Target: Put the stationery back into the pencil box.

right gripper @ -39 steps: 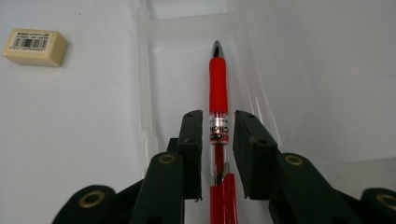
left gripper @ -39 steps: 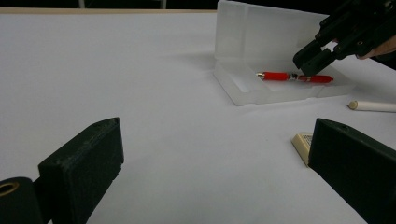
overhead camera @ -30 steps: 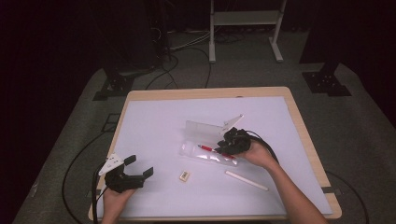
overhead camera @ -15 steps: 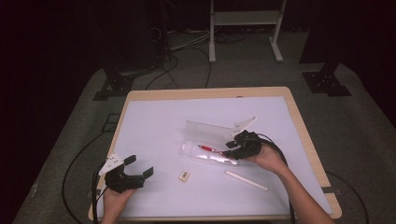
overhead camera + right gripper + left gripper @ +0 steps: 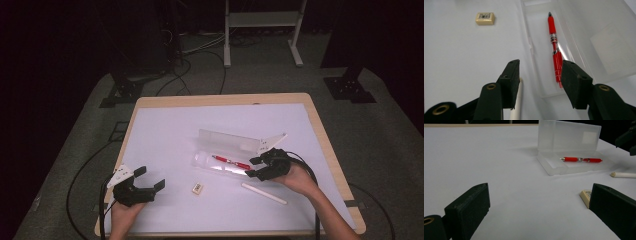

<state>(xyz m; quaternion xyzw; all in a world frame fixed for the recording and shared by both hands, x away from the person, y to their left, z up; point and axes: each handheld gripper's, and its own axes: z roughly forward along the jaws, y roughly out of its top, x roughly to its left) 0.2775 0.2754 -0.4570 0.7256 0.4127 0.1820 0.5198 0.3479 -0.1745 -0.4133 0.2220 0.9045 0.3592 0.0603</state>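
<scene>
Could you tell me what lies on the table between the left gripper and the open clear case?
In the high view a small eraser lies between the left gripper and the clear case; the paper around it is otherwise bare.

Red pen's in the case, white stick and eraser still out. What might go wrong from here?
1. The right tongs hang open at the end of the clear case, with the white stick just beside one jaw; a move could roll it away.
2. The raised lid stands close by; a bump might shift the case and the red pen.
3. The eraser is small and flat, so a grab may slip.
</scene>
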